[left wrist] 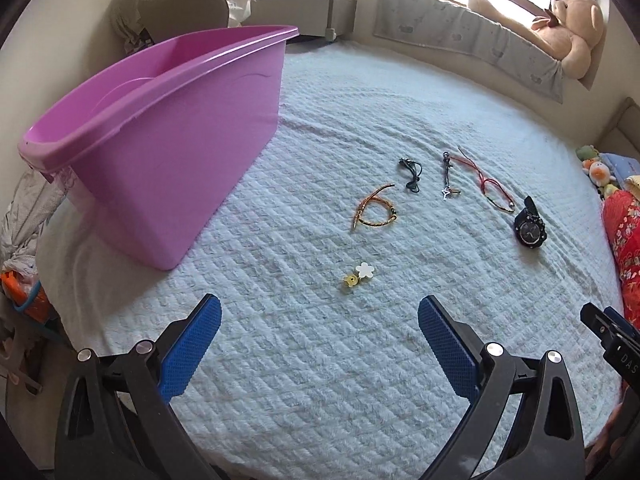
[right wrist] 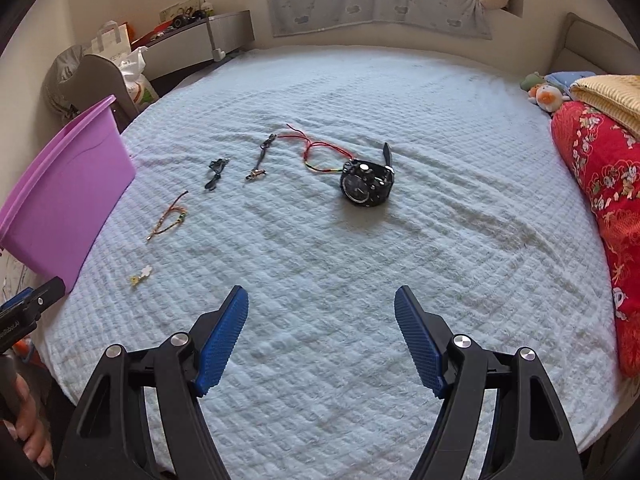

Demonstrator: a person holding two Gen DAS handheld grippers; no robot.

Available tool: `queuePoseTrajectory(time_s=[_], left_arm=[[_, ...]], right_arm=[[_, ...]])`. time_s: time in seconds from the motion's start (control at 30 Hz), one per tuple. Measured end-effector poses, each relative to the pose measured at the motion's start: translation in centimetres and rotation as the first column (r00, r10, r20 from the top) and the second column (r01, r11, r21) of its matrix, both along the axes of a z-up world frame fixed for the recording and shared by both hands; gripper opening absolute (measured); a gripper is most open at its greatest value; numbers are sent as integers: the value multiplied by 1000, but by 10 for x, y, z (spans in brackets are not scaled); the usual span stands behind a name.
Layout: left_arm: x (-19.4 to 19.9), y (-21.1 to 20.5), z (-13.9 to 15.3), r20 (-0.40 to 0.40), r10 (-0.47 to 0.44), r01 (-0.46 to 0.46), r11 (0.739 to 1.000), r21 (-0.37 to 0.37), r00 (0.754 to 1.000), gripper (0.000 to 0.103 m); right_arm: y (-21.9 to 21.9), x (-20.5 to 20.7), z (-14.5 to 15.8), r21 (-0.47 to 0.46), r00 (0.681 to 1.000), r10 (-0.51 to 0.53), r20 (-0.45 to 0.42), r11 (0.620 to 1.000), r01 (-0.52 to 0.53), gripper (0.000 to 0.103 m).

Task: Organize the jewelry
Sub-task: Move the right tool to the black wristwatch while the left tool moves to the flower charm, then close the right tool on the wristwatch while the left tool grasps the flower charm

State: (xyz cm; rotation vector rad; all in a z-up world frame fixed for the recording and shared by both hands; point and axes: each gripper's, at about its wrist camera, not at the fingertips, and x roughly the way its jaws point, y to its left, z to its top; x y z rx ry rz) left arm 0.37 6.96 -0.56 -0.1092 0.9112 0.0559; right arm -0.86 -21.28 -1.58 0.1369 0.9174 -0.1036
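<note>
Jewelry lies scattered on a pale blue bedspread (left wrist: 320,360). Closest to my left gripper (left wrist: 319,312) are two small flower charms (left wrist: 358,275), one white and one yellow. Beyond them lie a brown braided bracelet (left wrist: 374,210), a dark cord piece (left wrist: 412,174), a key charm chain (left wrist: 447,178), a red string bracelet (left wrist: 494,188) and a black watch (left wrist: 530,227). A purple tub (left wrist: 160,140) stands at the left. My left gripper is open and empty. My right gripper (right wrist: 321,304) is open and empty too, short of the watch (right wrist: 366,182).
A teddy bear (left wrist: 560,28) lies on the window ledge at the back. A red patterned quilt (right wrist: 604,208) and small plush toys (right wrist: 544,94) edge the bed's right side. Bags and clutter (left wrist: 24,248) sit off the left edge. A hand (right wrist: 28,436) shows at lower left.
</note>
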Motion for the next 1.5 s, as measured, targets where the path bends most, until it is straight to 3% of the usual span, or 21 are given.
queuePoseTrajectory(time_s=[0.57,0.93,1.0,1.5], left_arm=[[56,-35,-77,-97,26,-27,1000,-7,995,97],[68,-32,-90,-79,100,-100,995,4,992,97],[69,-31,-93,-81,108,-109,994,-17,991,97],[79,-38,-103,-81,118,-117,993,18,990,97]], right_arm=[[-44,82,-58,-25,1000,-13,-19,1000,12,72],[-59,146,-92,-49,999,18,-29,999,-20,72],[-62,152,-96,-41,1000,5,-21,999,-6,72],[-69,185,-102,-8,1000,-3,-11,1000,3,72]])
